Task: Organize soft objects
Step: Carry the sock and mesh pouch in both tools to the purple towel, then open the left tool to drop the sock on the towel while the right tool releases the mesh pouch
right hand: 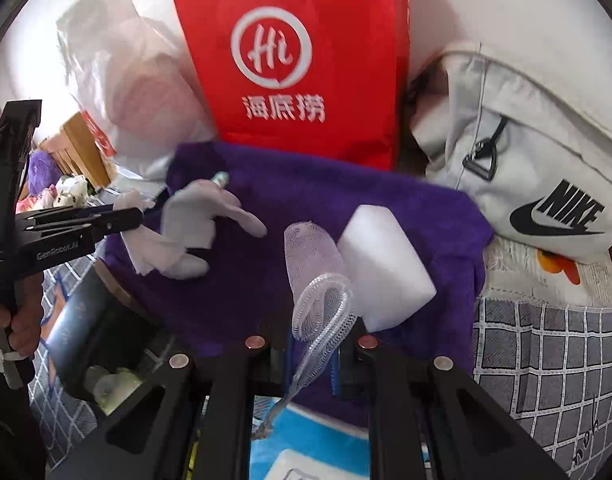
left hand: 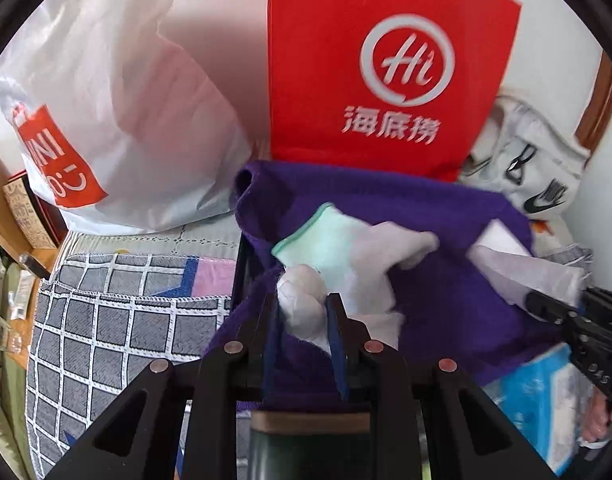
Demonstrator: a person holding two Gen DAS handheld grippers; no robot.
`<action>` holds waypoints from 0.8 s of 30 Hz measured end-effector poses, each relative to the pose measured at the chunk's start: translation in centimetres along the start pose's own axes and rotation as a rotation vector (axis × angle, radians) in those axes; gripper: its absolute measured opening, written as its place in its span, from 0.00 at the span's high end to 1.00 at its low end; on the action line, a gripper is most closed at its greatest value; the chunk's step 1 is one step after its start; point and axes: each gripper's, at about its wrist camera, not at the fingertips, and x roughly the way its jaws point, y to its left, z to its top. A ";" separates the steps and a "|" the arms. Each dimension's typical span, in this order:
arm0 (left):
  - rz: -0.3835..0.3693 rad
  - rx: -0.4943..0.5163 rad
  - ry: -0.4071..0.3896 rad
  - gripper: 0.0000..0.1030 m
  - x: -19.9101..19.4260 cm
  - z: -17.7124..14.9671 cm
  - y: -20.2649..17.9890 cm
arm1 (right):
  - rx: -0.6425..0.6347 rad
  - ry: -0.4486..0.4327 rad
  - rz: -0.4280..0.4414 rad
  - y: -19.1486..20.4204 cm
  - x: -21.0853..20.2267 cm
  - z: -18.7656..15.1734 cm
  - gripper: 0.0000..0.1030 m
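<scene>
Purple towel [left hand: 445,240] beyond fingers. White glove [left hand: 345,256], mint-green cuff, between left black fingers [left hand: 333,320]. White translucent mesh [right hand: 321,300] between right fingers; plain white foam block [right hand: 385,264] just right of it. Red bag [right hand: 298,60], white logo, farther ahead. Grey-white bag [right hand: 525,152], black swoosh. Grey sheet [left hand: 118,312], white grid.

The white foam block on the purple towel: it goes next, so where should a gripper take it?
Grip the white foam block across its flat long side faces, coming from above at the near end; the mesh sleeve crowds its left edge, the purple towel lies underneath.
</scene>
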 end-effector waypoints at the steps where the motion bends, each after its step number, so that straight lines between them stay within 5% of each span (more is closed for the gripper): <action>1: -0.013 0.008 0.016 0.78 0.6 0.0 -0.1 | 0.007 0.009 0.008 -0.3 0.3 -0.1 0.87; 8: -0.056 -0.007 0.050 0.76 2.1 0.3 0.0 | 0.038 0.053 0.039 -1.3 2.1 -0.4 0.81; 12: -0.059 -0.027 0.068 0.53 2.7 0.3 0.4 | 0.029 0.073 0.049 -1.4 2.3 -0.5 0.46; 16: -0.053 -0.064 0.061 0.36 2.3 0.3 1.3 | 0.007 0.053 0.029 -1.5 1.2 -0.6 0.31; 19: -0.055 -0.081 0.061 0.34 1.7 0.3 1.8 | 0.013 0.015 0.021 -1.6 0.2 -0.4 0.22; 24: -0.047 -0.083 0.046 0.34 0.0 -0.1 2.0 | 0.036 -0.030 -0.025 -1.6 -0.6 -0.1 0.28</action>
